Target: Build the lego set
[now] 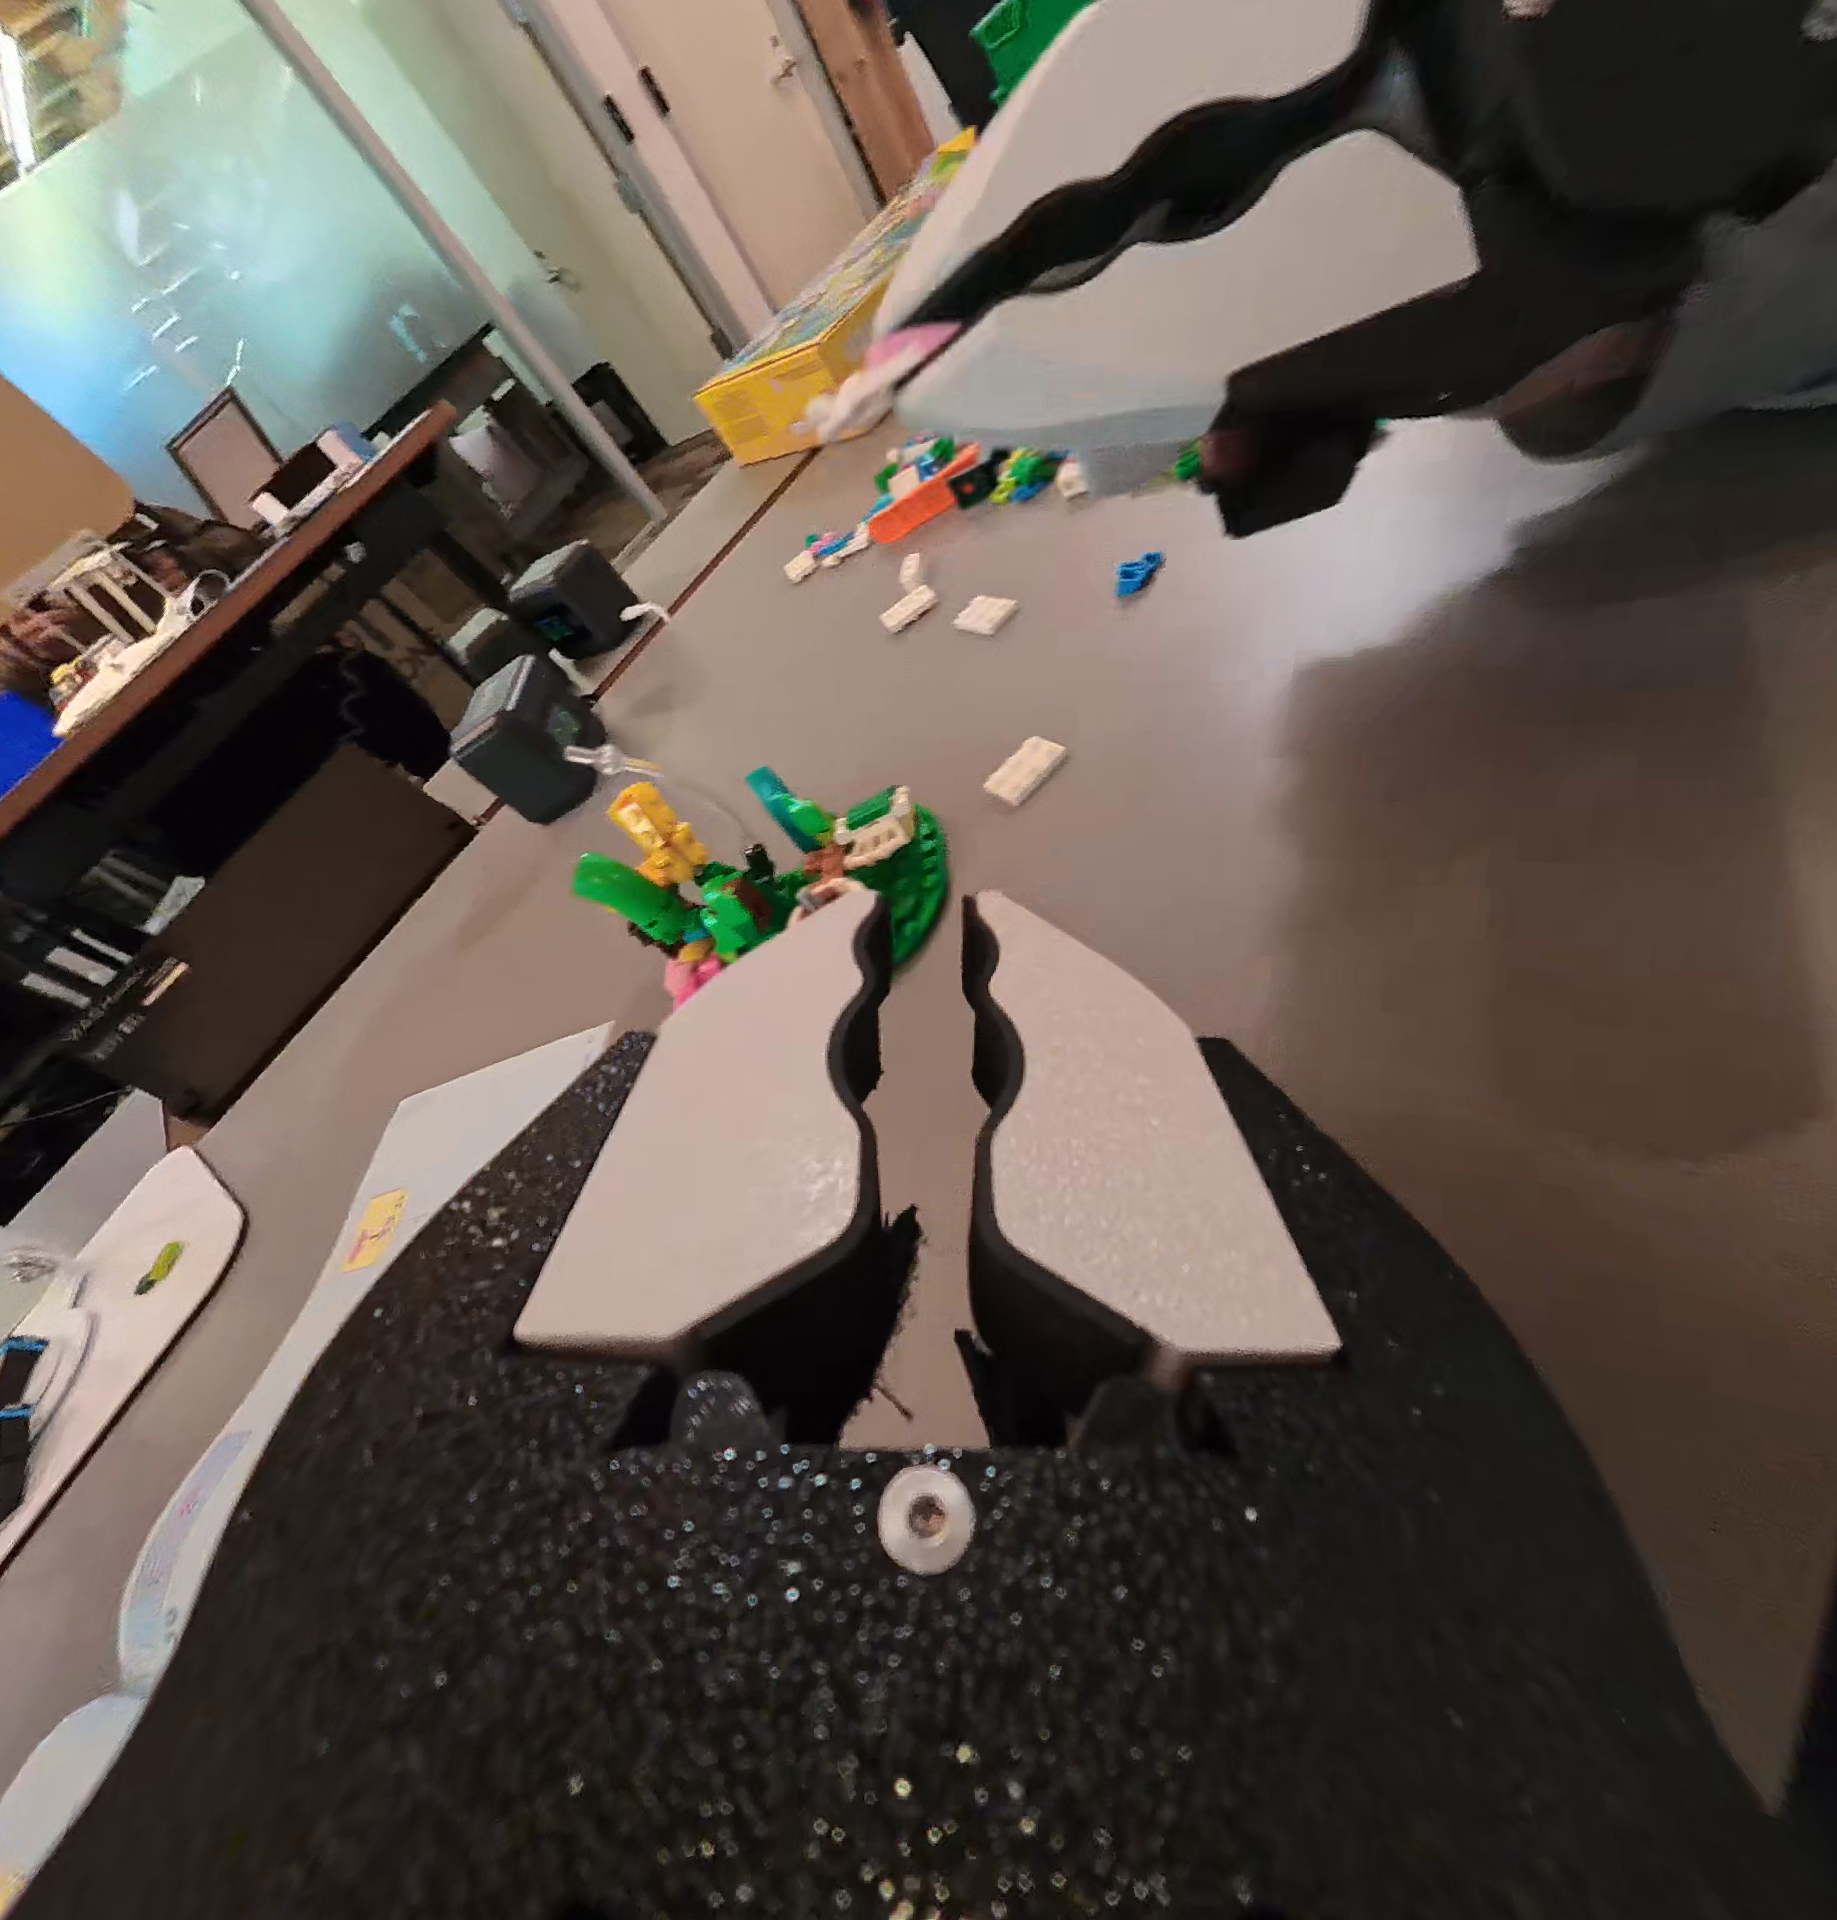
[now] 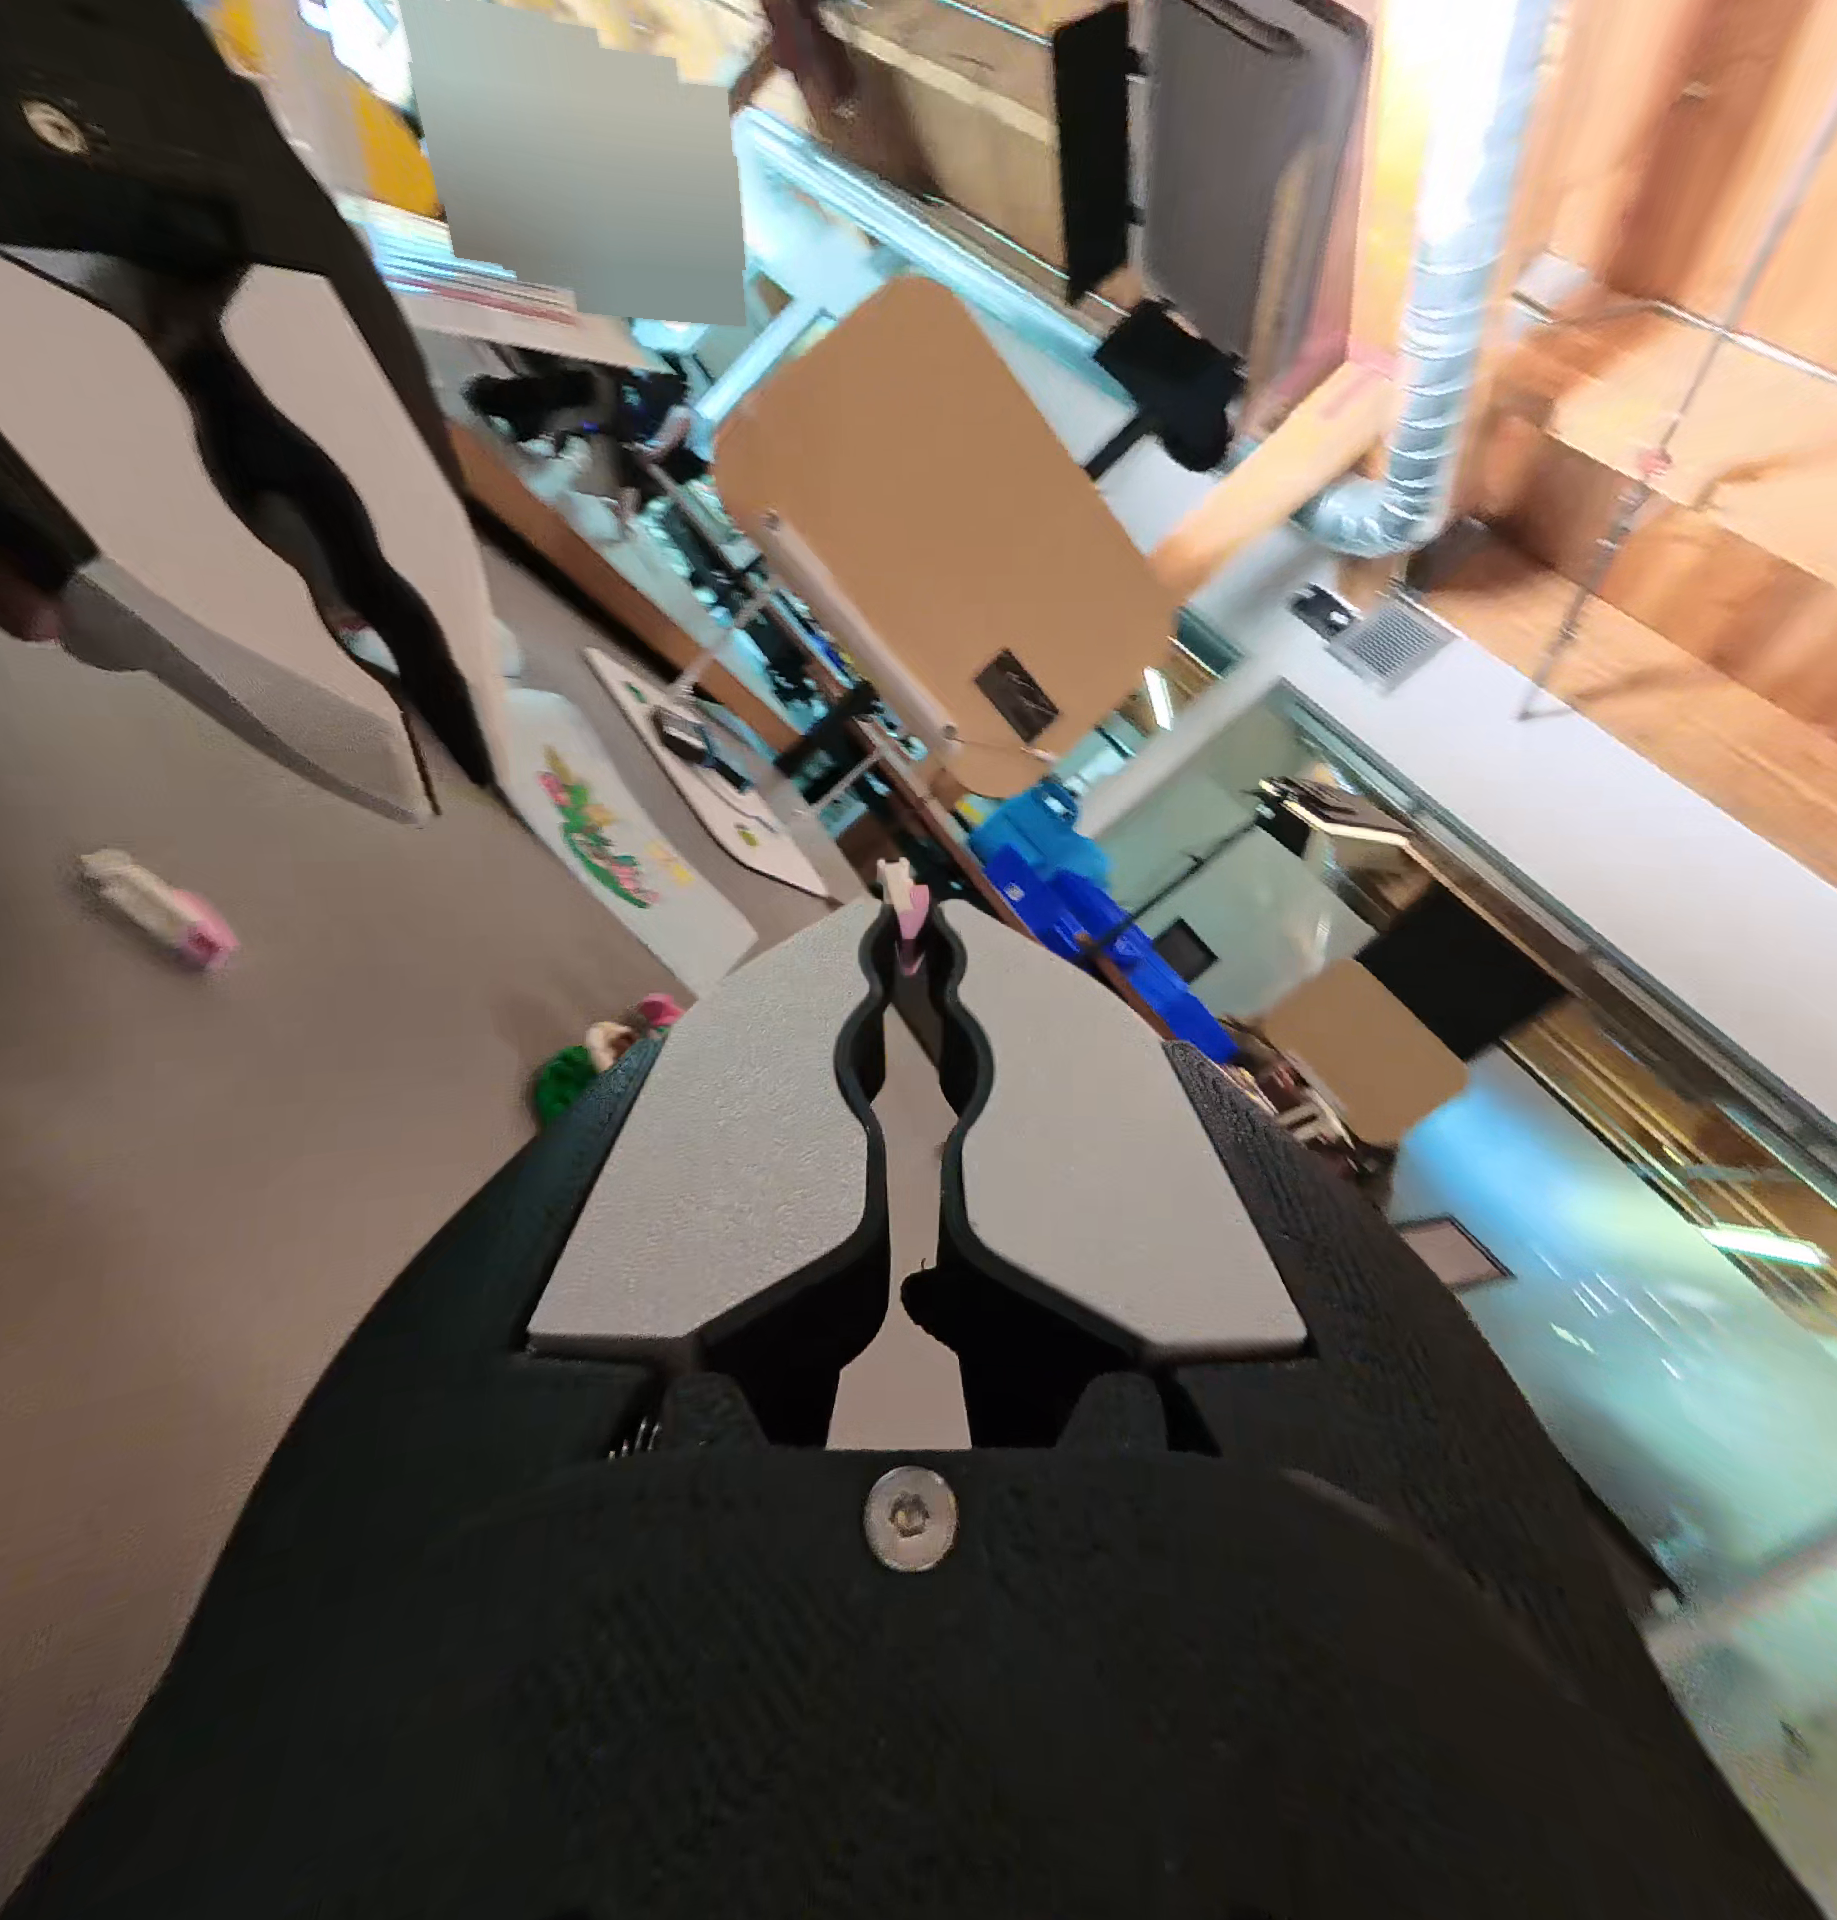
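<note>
Pinching a small pink-and-white piece [image 2: 909, 914] at the very tips, the right gripper [image 2: 912, 925] holds it in the air above the table [image 1: 1309, 831]; its jaws are nearly closed on it. That grip is thin: only a sliver sits between the tips, so a twist or a push against studs could flip the piece out.

At 9 o'clock from the left gripper [image 1: 922, 914], whose jaws stand narrowly apart and empty, sits the green build [image 1: 789, 883] with its yellow and teal parts, unheld on the table. Pressing the piece down there could slide or tip the build unless the left gripper steadies it.

Toward 12 o'clock lie loose white plates [image 1: 1025, 770], a blue piece [image 1: 1139, 574], a mixed pile [image 1: 955, 488] and the yellow box [image 1: 800, 384]; a sweeping arm could scatter them.
</note>
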`<state>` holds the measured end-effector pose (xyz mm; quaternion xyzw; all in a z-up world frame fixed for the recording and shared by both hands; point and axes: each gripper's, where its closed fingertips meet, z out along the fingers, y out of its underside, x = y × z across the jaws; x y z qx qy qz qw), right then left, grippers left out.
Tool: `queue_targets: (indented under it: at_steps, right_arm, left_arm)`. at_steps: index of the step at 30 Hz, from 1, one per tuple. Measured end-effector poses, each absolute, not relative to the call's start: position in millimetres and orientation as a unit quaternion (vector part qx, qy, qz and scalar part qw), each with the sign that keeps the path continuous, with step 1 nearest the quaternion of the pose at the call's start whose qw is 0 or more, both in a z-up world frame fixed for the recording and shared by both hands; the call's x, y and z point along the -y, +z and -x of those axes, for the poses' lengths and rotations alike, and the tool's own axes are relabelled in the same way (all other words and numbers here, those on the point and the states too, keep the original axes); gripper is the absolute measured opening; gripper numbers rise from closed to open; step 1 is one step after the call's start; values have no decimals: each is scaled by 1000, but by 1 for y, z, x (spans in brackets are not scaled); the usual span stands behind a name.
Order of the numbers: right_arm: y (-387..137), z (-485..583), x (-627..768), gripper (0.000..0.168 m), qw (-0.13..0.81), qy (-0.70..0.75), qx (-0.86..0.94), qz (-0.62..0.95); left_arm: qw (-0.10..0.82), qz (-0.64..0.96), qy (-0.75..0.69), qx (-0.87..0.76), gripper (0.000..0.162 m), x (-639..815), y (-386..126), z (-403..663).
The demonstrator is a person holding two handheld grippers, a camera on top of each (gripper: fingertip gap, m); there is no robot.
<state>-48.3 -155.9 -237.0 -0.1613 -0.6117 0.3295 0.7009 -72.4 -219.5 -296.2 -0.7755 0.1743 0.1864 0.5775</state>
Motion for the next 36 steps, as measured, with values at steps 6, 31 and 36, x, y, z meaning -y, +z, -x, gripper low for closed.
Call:
queue_targets:
  at_steps: [6, 31, 36]
  right_arm:
    - [-231, 48, 130, 4, 726, 338, 553, 232]
    - [-240, 56, 101, 4, 708, 349, 533, 305]
    - [-241, 54, 101, 4, 708, 345, 538, 300]
  left_arm:
    - [644, 724, 233, -81, 32, 199, -256, 135]
    - [715, 673, 175, -66, 40, 162, -251, 186]
    - [708, 676, 191, -73, 39, 161, -254, 186]
